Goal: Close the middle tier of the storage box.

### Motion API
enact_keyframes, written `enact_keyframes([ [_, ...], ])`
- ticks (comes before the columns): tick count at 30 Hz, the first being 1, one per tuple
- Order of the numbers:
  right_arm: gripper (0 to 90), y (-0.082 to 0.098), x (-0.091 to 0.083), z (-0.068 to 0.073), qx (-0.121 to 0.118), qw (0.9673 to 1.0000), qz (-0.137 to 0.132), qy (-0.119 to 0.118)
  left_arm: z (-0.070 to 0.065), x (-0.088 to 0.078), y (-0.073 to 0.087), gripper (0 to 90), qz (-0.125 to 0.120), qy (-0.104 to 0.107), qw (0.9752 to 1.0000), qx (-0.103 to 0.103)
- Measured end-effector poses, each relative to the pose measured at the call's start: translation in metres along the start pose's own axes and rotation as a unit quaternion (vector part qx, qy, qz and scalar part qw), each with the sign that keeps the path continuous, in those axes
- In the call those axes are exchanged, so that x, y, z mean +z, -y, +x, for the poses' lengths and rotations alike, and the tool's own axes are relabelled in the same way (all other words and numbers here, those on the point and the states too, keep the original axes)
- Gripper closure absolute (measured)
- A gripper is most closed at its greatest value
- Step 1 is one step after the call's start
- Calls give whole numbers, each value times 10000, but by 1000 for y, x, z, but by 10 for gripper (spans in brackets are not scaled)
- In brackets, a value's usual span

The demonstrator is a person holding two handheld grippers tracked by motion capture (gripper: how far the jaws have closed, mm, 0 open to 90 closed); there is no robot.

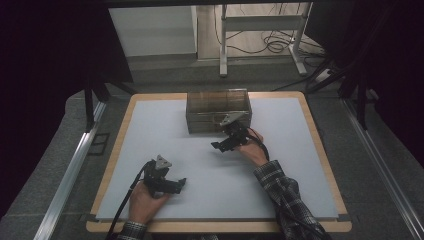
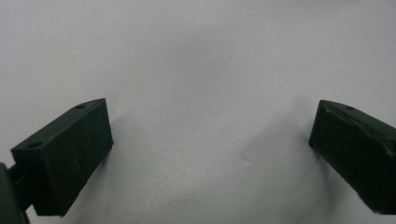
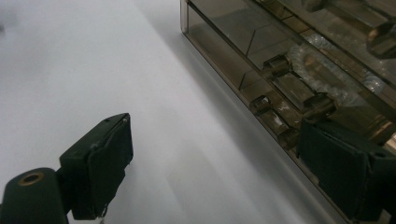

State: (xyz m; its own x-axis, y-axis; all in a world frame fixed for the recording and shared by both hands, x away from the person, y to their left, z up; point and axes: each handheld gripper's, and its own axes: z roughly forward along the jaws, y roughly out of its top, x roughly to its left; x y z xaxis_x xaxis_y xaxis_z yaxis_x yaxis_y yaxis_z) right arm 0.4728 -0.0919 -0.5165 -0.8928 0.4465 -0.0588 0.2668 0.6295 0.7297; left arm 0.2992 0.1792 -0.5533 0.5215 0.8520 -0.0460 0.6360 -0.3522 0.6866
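A smoked, see-through drawer box (image 1: 218, 110) stands at the far middle of the white table top (image 1: 150, 135), with its long front turned toward the person. Through its tinted walls I make out dividers and small compartments, and in the right gripper view (image 3: 289, 70) something pale and ring-shaped lies inside one of them; what it is I cannot tell.

The right gripper (image 1: 223, 144) hovers just in front of the box's right end, held in the right hand (image 1: 252, 147) with a plaid sleeve (image 1: 280, 187) behind it. Its jaws stand wide apart with nothing between them. In its own view (image 3: 219, 172) one jaw is over bare table and the other sits right up against the lower front edge of the box; whether it actually touches I cannot say.

The left gripper (image 1: 176, 185) is low near the front edge of the table, well apart from the box, in the left hand (image 1: 142, 202). In the left gripper view (image 2: 210, 154) its jaws are also spread wide, empty, close above the plain white surface. Cables trail from both grippers back toward the person.
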Motion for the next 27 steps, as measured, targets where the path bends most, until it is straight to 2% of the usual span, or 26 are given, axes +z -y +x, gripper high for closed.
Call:
enact_keyframes([
  [27,100,1,3,-2,33,10000,0,20,0,0,0,0,-1,-1,10000,-1],
])
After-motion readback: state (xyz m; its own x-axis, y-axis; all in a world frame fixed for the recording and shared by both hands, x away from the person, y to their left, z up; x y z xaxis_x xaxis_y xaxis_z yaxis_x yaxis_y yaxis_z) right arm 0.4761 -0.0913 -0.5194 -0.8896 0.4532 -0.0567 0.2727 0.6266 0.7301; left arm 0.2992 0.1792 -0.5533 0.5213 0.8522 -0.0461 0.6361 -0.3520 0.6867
